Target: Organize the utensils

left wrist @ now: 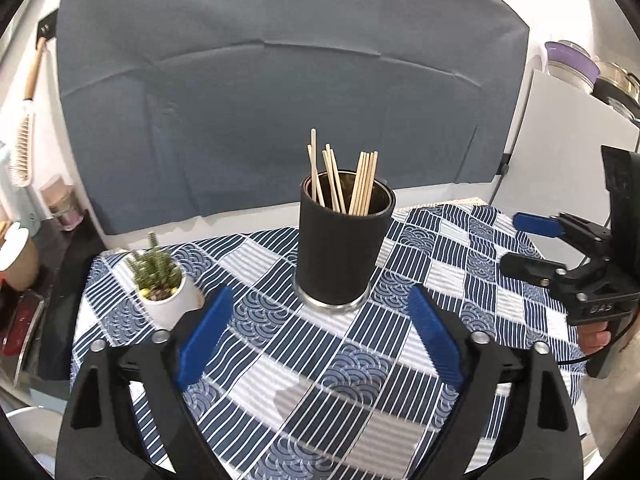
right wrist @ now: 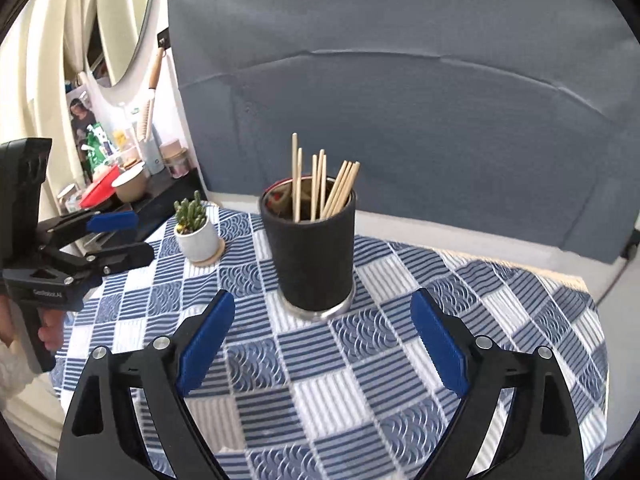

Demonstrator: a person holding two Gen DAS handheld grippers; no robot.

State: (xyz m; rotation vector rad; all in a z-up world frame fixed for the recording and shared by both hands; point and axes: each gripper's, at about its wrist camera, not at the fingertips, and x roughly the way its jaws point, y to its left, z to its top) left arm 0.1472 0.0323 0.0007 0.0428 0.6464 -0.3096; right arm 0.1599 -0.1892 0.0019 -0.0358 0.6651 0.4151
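Upright black cup [left wrist: 340,248] full of wooden chopsticks [left wrist: 344,180]; left tool [left wrist: 320,336] and right tool [right wrist: 322,340] both spread, empty.

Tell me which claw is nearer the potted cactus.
Left. The left claw sits just beside the potted cactus; the right claw is further off, beyond the black cup.

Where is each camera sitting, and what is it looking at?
Left wrist: on the left gripper, facing the cup of chopsticks; its open blue fingers show, with the right gripper at the side.
Right wrist: on the right gripper, facing the same cup; a hand holds the left gripper.
Shared: cup, chopsticks, plant, cloth.
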